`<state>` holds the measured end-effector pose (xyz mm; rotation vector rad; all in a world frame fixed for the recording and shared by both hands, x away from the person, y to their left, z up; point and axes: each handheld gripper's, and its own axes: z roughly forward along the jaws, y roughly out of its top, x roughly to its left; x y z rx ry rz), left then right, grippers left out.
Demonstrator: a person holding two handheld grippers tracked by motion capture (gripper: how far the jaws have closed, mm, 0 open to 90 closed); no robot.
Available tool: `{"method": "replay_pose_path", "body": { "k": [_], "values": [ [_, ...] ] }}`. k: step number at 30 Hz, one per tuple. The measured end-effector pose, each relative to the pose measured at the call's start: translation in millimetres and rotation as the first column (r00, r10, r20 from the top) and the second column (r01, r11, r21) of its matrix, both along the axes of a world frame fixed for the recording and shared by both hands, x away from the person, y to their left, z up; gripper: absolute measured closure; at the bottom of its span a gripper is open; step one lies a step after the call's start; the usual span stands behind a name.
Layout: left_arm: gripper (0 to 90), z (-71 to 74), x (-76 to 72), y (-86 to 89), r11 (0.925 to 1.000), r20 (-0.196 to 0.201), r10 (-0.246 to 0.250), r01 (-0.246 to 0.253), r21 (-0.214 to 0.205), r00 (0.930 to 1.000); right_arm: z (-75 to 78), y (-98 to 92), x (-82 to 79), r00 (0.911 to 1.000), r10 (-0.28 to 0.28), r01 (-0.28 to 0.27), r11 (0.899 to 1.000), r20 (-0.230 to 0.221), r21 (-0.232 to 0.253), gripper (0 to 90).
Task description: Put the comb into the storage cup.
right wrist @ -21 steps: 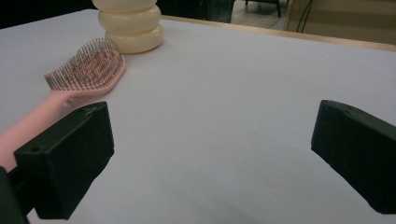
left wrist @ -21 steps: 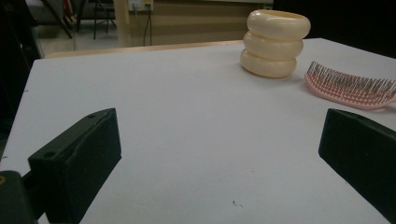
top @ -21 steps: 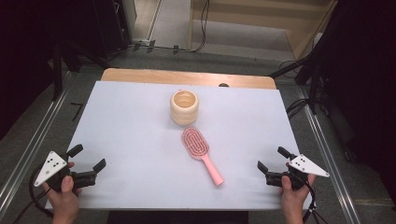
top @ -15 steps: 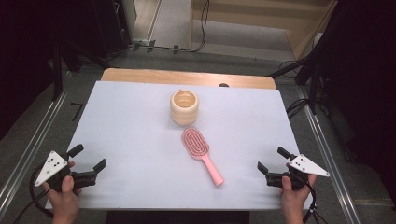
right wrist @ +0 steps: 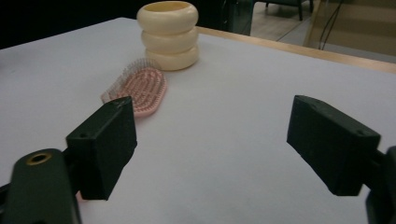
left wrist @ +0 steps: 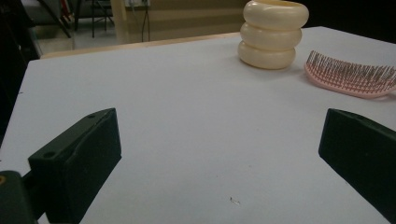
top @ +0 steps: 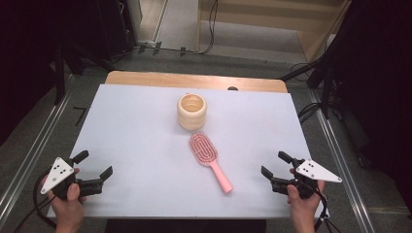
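At the near left corner of the tabletop (top: 121, 126), the left gripper (top: 94, 170) is held low over the surface with its jaws spread wide and nothing between them. At the near right corner, the right gripper (top: 275, 167) is likewise held released, its jaws parted and empty. Both are kept well apart from the objects.

Between them, slightly right of the middle, a pink hairbrush (top: 209, 161) is laid flat with its bristles upward; its handle is pointed toward the near right corner and its head toward the far edge. Just beyond the head, near it though contact cannot be confirmed, a cream ribbed cup (top: 192, 112) is stood upright, its mouth open.

The hairbrush is judged to be the thing to be picked up, most likely by the right gripper, toward which the handle is pointed. Several risks can be foreseen. The handle is thin and lies flat, so it could be pushed along the smooth surface rather than gripped if the jaws are brought down unevenly. If the brush is shoved forward, the cup could be knocked or tipped, since little room is left between them.
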<state>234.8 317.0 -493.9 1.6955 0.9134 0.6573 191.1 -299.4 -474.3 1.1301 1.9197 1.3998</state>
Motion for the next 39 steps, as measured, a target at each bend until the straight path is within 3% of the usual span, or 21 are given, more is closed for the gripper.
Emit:
{"method": "replay_pose_path", "body": {
  "k": [2,6,7,9,15,18,20,25,27,29,31,39],
  "values": [
    [0.0,0.0,0.2,0.1,1.0,-0.001,0.0,0.0,-0.005,1.0,6.5,6.6,-1.9,0.9999,0.01,-0.01,1.0,0.004,-0.004,21.8],
    [0.0,0.0,0.4,0.2,1.0,-0.002,-0.001,0.001,-0.006,1.0,19.0,18.9,-3.9,0.9992,0.04,-0.04,0.999,0.006,-0.012,43.0],
    [0.0,0.0,0.5,0.1,1.0,-0.003,-0.001,0.001,-0.007,1.0,19.0,18.9,-3.9,0.9992,0.04,-0.04,0.999,0.006,-0.012,43.0],
    [0.0,0.1,0.5,0.3,1.0,-0.003,0.002,-0.002,-0.007,1.0,26.1,29.5,-3.4,0.9978,0.064,-0.065,0.997,-0.017,-0.044,58.8],
    [0.0,0.1,0.4,0.3,1.0,-0.004,0.001,-0.001,-0.007,1.0,37.8,48.9,-0.4,0.9832,0.17,-0.175,0.981,-0.066,-0.079,79.2],
    [0.0,0.0,0.0,0.2,1.0,-0.004,0.0,0.0,-0.008,1.0,42.5,58.6,0.6,0.9743,0.203,-0.211,0.975,-0.096,-0.073,84.2],
    [0.0,0.0,0.0,0.2,1.0,-0.003,-0.001,0.001,-0.007,1.0,44.4,65.7,2.1,0.9636,0.24,-0.251,0.964,-0.119,-0.088,87.8],
    [0.0,0.1,0.1,0.3,1.0,-0.003,-0.003,0.003,-0.007,1.0,44.2,82.3,6.1,0.9435,0.286,-0.307,0.944,-0.167,-0.117,88.1],
    [0.0,0.0,-0.1,0.2,1.0,0.0,-0.005,0.005,-0.005,1.0,42.2,88.3,7.9,0.9388,0.289,-0.314,0.942,-0.188,-0.121,88.1],
    [0.0,0.0,-0.2,0.3,1.0,0.001,-0.006,0.006,-0.005,1.0,38.9,94.0,9.7,0.9279,0.311,-0.339,0.933,-0.206,-0.12,88.1],
    [0.0,-0.1,-0.5,0.3,1.0,0.004,-0.006,0.006,-0.008,1.0,35.5,100.1,10.5,0.9229,0.313,-0.348,0.927,-0.225,-0.14,88.2],
    [0.0,0.0,-0.5,0.4,1.0,0.003,-0.006,0.006,-0.006,1.0,20.0,119.6,13.8,0.8861,0.35,-0.411,0.897,-0.304,-0.165,88.2]
  ]
}}
